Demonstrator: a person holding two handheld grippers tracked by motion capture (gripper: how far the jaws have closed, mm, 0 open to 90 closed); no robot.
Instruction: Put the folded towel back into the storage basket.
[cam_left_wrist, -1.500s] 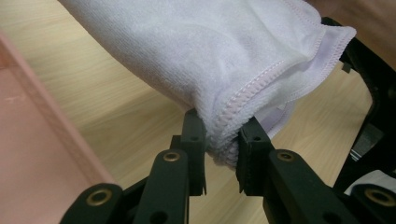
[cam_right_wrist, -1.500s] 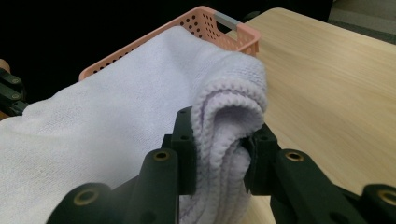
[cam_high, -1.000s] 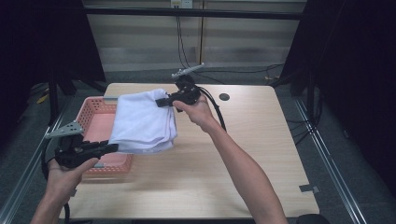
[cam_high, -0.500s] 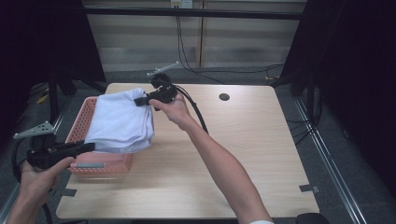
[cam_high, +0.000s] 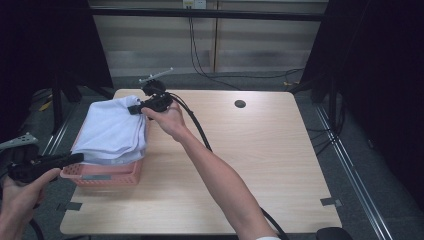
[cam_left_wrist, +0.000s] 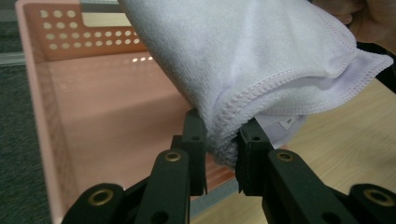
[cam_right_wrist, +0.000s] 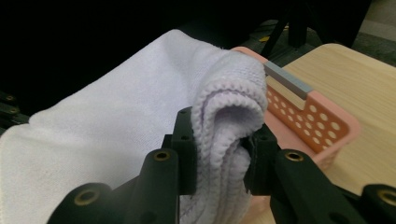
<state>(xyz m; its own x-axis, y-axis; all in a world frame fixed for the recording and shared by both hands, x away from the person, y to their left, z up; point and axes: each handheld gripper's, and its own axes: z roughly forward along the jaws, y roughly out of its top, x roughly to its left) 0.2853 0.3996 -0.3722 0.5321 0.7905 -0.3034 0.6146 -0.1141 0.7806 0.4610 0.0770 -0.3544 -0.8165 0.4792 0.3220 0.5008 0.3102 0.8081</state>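
Observation:
A folded white towel (cam_high: 112, 130) hangs stretched between my two grippers, right over a pink perforated basket (cam_high: 107, 175) at the table's left edge. My left gripper (cam_high: 80, 157) is shut on the towel's near folded corner (cam_left_wrist: 243, 56), with the basket's floor (cam_left_wrist: 93, 116) just beneath. My right gripper (cam_high: 134, 109) is shut on the far folded edge (cam_right_wrist: 116, 121), beside the basket's far rim (cam_right_wrist: 317, 116). In each gripper view the jaws (cam_left_wrist: 222, 140) (cam_right_wrist: 219, 149) pinch several layers of cloth.
The wooden table (cam_high: 260, 165) stretches to the right of the basket, with a small dark round hole (cam_high: 240, 104) near its far edge. A black cable (cam_high: 197, 127) trails from the right gripper along the forearm. Tape marks (cam_high: 331, 202) sit near the front corners.
Both grippers have carried the towel leftward, from above the table beside the basket to above the basket itself. Their hold on the cloth is the same.

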